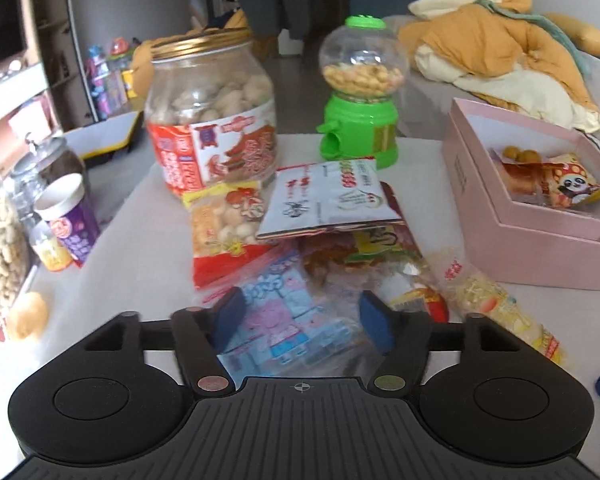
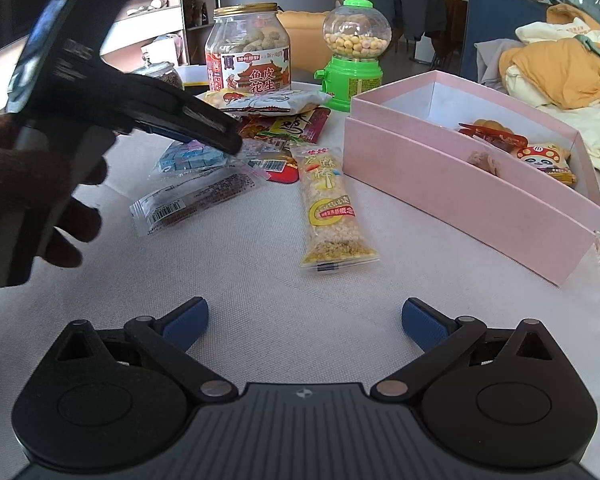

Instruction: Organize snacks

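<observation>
Snacks (image 2: 236, 136) lie heaped on the white tablecloth (image 2: 260, 280) in front of the peanut jar (image 2: 247, 48) and the green candy dispenser (image 2: 354, 54). Your left gripper (image 1: 300, 316) hangs over the near edge of that pile with its jaws spread wide, the blue cartoon packet (image 1: 276, 320) showing between the pads, which do not press on it. Your right gripper (image 2: 304, 322) is also wide apart and holds nothing, above bare cloth. A long grain bar (image 2: 330, 208) lies apart from the pile, just beside the pink box (image 2: 460, 200), which already holds a panda packet (image 2: 542, 158) and a few other pieces.
</observation>
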